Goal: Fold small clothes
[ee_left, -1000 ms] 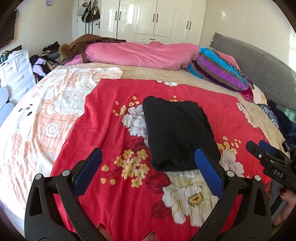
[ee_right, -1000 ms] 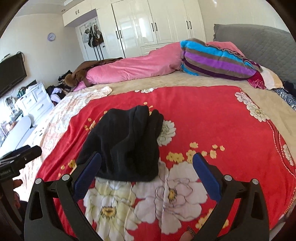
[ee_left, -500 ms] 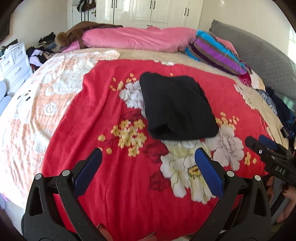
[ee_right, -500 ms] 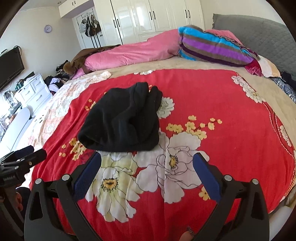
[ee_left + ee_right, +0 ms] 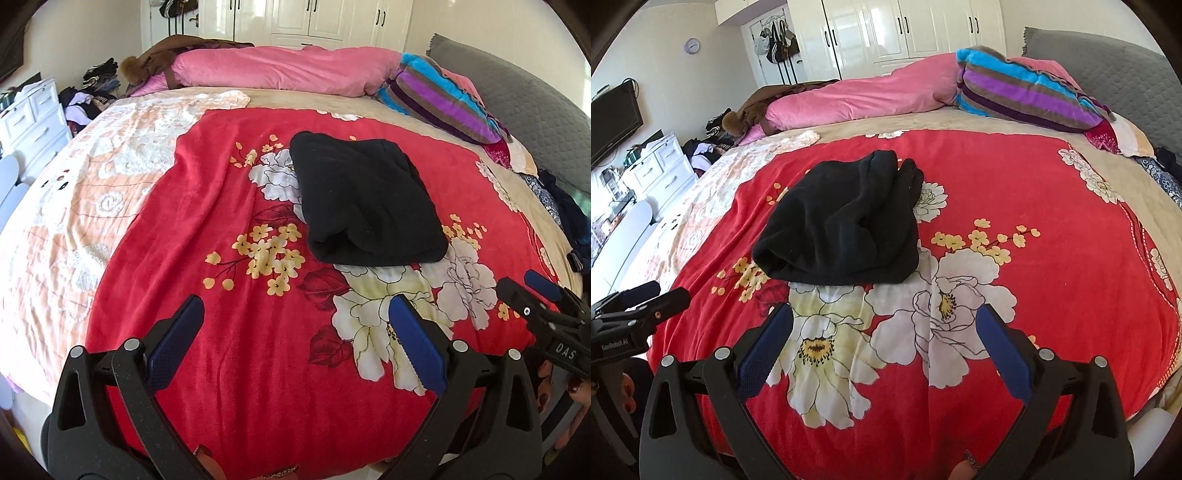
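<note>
**Hovering over the folded garment**

Spreading wide, the left gripper (image 5: 293, 332) and right gripper (image 5: 882, 339) hang side by side above the near edge of the red floral blanket (image 5: 229, 206), fingers apart and holding nothing. Ahead, well clear of both, lies the folded black garment (image 5: 846, 229) on the blanket.

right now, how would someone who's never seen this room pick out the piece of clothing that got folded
Start at the big bed and find the red floral blanket over its near half. In the middle of that blanket lies the folded black garment, partly covering a white flower print. It is the only plain black item there, well apart from the pink duvet and the striped pillow at the far edge.
</note>
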